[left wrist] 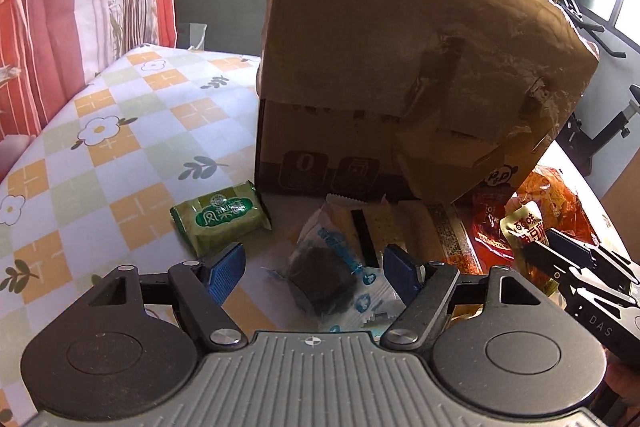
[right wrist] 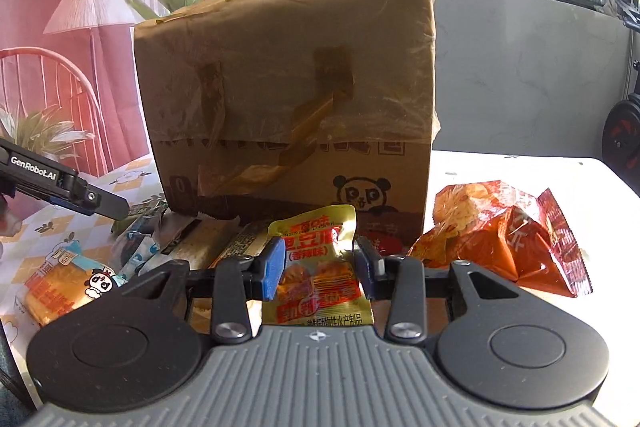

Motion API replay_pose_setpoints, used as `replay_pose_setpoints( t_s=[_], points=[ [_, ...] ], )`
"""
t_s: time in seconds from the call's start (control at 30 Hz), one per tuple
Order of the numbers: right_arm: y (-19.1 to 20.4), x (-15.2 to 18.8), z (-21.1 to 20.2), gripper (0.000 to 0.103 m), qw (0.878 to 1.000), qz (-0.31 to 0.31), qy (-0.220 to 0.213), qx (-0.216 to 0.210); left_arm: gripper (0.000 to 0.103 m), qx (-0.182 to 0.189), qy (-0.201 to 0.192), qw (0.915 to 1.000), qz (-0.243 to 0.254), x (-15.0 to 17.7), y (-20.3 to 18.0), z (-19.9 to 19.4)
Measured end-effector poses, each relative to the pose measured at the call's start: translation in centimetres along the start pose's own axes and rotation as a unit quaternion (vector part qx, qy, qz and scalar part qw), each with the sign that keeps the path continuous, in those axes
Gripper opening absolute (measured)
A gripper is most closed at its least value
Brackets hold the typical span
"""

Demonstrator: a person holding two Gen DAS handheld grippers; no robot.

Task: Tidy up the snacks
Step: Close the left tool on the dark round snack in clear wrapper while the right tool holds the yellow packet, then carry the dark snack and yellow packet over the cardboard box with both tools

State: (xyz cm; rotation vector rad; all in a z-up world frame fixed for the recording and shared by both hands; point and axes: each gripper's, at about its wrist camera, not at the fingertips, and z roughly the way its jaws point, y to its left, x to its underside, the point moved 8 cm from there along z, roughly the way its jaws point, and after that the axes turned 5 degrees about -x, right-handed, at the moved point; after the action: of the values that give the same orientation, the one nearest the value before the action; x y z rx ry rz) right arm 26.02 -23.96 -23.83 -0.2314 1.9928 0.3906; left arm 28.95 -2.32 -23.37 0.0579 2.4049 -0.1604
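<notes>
Right gripper [right wrist: 318, 261] clenched on yellow foil snack pouch [right wrist: 316, 267], held before tall brown taped cardboard box [right wrist: 288, 99]. Left gripper [left wrist: 314, 269] spread wide, empty, above clear-wrapped dark round cookie [left wrist: 322, 283]; green wrapped snack [left wrist: 220, 221] nearby. Pouch likely light, soft, slippery: grip flat middle or sealed edge. Crinkly orange snack bag [right wrist: 504, 235] beside box. Surface: checked floral tablecloth [left wrist: 100, 131]; sunlit windows behind.
</notes>
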Motion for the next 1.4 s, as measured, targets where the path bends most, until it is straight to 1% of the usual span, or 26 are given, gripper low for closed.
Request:
replay_pose_setpoints(
  t_s=[0.1,0.23,0.43,0.53,0.6,0.63,0.67,0.7,0.73,0.77,0.83,1.03,1.2,1.4],
  points=[
    [-0.1,0.8,0.3,0.040,1.000,0.000,0.002,-0.002,0.077,-0.004,0.017,0.9998,-0.007,-0.2,-0.2,1.1],
    [-0.4,0.7,0.2,0.041,1.000,0.012,-0.003,-0.011,0.077,-0.002,0.033,0.9987,-0.039,-0.4,-0.1,2.5],
    [-0.9,0.7,0.3,0.041,0.999,0.036,-0.002,-0.030,0.077,0.000,0.081,0.9944,-0.068,0.8,0.2,4.6],
    [-0.7,0.8,0.3,0.041,0.999,0.035,0.000,-0.039,0.077,-0.005,0.078,0.9952,-0.059,0.8,0.1,4.6],
    [-0.7,0.8,0.4,0.041,0.998,0.036,0.002,-0.041,0.073,-0.004,0.074,0.9957,-0.056,0.8,-0.1,4.6],
    [-0.7,0.8,0.4,0.041,0.998,0.038,0.002,-0.042,0.061,0.006,0.071,0.9956,-0.062,0.8,-0.1,4.6],
    [-0.8,0.8,0.4,0.041,0.998,0.041,0.002,-0.043,0.049,0.028,0.069,0.9943,-0.076,0.7,-0.1,4.6],
    [-0.9,0.8,0.4,0.041,0.998,0.045,0.001,-0.043,0.049,0.034,0.069,0.9937,-0.082,0.7,-0.1,4.6],
    [-1.0,0.8,0.3,0.041,0.998,0.049,0.000,-0.044,0.048,0.028,0.068,0.9940,-0.080,0.7,0.0,4.5],
    [-1.1,0.8,0.3,0.041,0.998,0.053,-0.001,-0.046,0.048,0.018,0.063,0.9955,-0.068,0.7,0.0,4.3],
    [-1.3,0.8,0.3,0.041,0.997,0.060,-0.001,-0.047,0.048,0.010,0.055,0.9970,-0.054,0.7,-0.2,4.1],
    [-1.5,0.8,0.2,0.041,0.997,0.067,-0.003,-0.047,0.047,-0.004,0.019,0.9991,-0.037,0.4,-0.6,2.3],
    [-1.9,0.9,0.1,0.041,0.996,0.079,-0.005,-0.045,0.047,-0.008,-0.006,0.9997,-0.022,-0.2,-0.6,0.6],
    [-1.5,0.9,-0.1,0.041,0.997,0.067,-0.011,-0.045,0.047,-0.004,-0.027,0.9994,-0.021,-0.7,-0.6,-0.5]
  ],
)
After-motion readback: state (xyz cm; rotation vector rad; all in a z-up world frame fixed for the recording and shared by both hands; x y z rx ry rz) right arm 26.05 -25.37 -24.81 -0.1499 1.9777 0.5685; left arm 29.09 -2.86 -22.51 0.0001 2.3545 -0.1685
